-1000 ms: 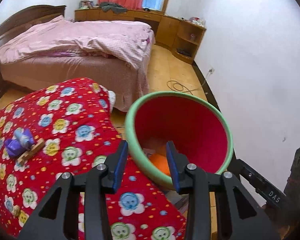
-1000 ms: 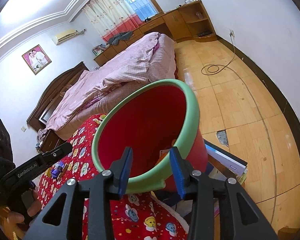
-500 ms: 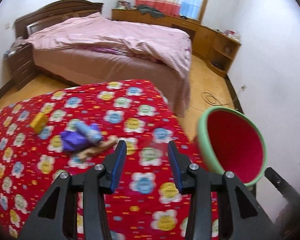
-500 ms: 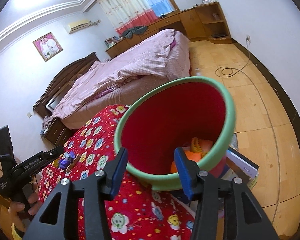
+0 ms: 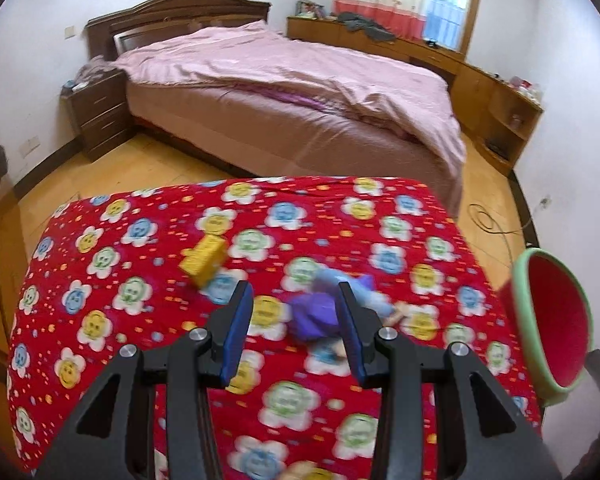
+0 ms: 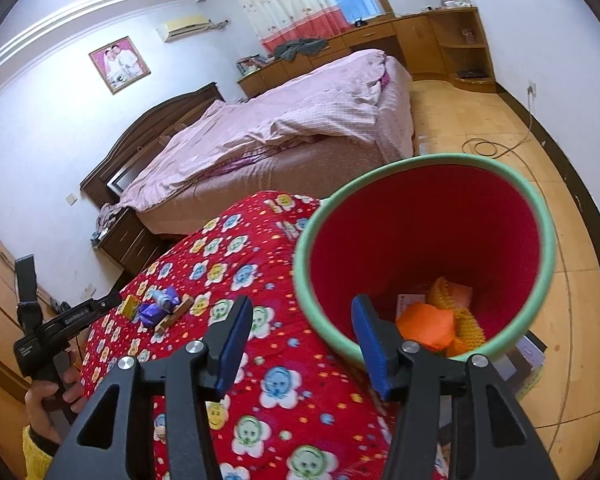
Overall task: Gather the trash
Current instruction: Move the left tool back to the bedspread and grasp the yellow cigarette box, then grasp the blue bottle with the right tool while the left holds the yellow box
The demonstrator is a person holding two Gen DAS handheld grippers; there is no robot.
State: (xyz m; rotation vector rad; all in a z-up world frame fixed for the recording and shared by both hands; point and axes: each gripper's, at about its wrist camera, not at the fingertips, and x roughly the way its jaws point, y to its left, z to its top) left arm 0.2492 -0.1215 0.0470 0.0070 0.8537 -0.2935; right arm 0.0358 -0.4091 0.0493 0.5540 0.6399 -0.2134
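Note:
On the red flowered cloth (image 5: 112, 280) lie a purple wrapper (image 5: 314, 314), a yellow box (image 5: 204, 258) and a wooden stick (image 6: 176, 314). My left gripper (image 5: 294, 296) hovers open above the cloth, and the purple wrapper shows beyond the gap between its blue pads, untouched. The red bin with a green rim (image 6: 542, 216) stands at the cloth's right edge, with orange trash (image 6: 424, 320) inside. My right gripper (image 6: 302, 308) is held over the bin's near rim, its jaws opening with nothing between them. In the right wrist view a hand (image 6: 48, 396) holds the left gripper (image 6: 114, 300) beside the trash.
A bed with a pink cover (image 5: 300, 80) stands behind the cloth, with a dark nightstand (image 5: 96, 116) at its left and wooden cabinets (image 5: 500, 120) along the far wall. A cable (image 5: 496, 220) lies on the wooden floor. Books (image 6: 528, 360) sit under the bin.
The left gripper swung left from over the bin to the trash on the cloth. The right gripper's jaws widened and it drew back a little from the bin's mouth.

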